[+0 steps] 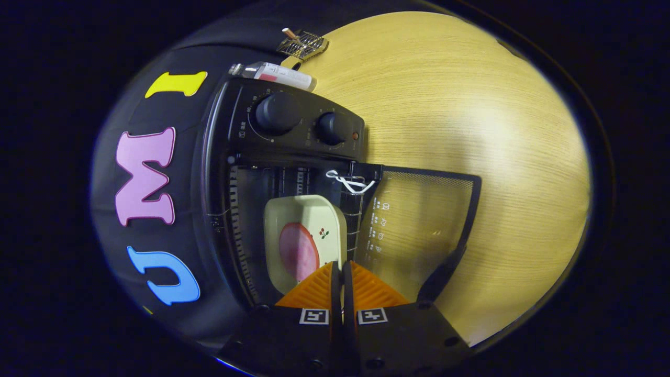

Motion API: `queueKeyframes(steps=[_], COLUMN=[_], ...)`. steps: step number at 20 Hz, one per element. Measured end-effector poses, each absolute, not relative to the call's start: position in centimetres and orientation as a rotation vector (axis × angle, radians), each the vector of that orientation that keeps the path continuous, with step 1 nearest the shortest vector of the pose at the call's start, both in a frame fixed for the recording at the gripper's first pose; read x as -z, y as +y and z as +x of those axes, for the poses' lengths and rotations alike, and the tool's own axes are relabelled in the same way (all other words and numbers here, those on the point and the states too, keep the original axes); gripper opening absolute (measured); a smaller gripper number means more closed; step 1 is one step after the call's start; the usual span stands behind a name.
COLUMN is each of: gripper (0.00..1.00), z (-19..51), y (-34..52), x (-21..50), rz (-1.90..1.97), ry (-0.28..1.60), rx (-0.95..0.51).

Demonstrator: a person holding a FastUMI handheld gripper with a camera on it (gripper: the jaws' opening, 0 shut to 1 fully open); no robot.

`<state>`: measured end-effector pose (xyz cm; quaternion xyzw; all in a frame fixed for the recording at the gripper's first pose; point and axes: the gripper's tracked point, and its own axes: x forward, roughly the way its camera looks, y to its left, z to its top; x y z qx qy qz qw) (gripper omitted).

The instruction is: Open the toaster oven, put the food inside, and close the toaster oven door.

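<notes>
The toaster oven (282, 173) stands at the table's (471, 131) back edge against the booth wall, its glass door (419, 225) swung fully open. Inside, on the rack, sits a cream dish (306, 235) holding a pink slice of food (298, 251) — just ahead of the gripper (341, 272), whose fingers are pressed together, grasping nothing. A tube (277, 74) lies on top of the oven; a small wire rack (302, 44) lies beyond.

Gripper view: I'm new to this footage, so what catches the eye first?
The toaster oven stands open, its glass door folded down onto the wooden table. Inside sits a cream dish holding a pink slice of food, just ahead of the gripper, whose fingers are closed together on nothing.
</notes>
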<state>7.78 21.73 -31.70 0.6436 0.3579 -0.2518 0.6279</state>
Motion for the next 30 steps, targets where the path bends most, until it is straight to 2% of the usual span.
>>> queueKeyframes(steps=[3,9,12,13,14,17,18,20,21,26,30], gripper=[0.06,0.06,0.09,0.16,0.27,0.55,0.58,0.83,0.99,0.99,0.99], z=[9.0,10.1,10.5,10.4,10.0,7.9,7.1,5.2,4.7,2.1,0.0], y=[21.9,22.9,24.3,25.0,25.0,24.5,24.3,23.5,23.1,20.8,19.5], x=[32.5,33.2,32.7,32.2,31.6,29.9,29.4,29.0,29.0,27.7,27.1], rz=[1.499,1.506,1.588,1.609,1.592,1.488,1.443,1.334,1.278,1.004,0.643], ry=[0.802,0.795,0.804,0.808,0.802,0.787,0.787,0.811,0.813,0.785,0.768], rx=[0.654,0.688,0.617,0.586,0.552,0.427,0.37,0.285,0.253,0.106,-0.005])
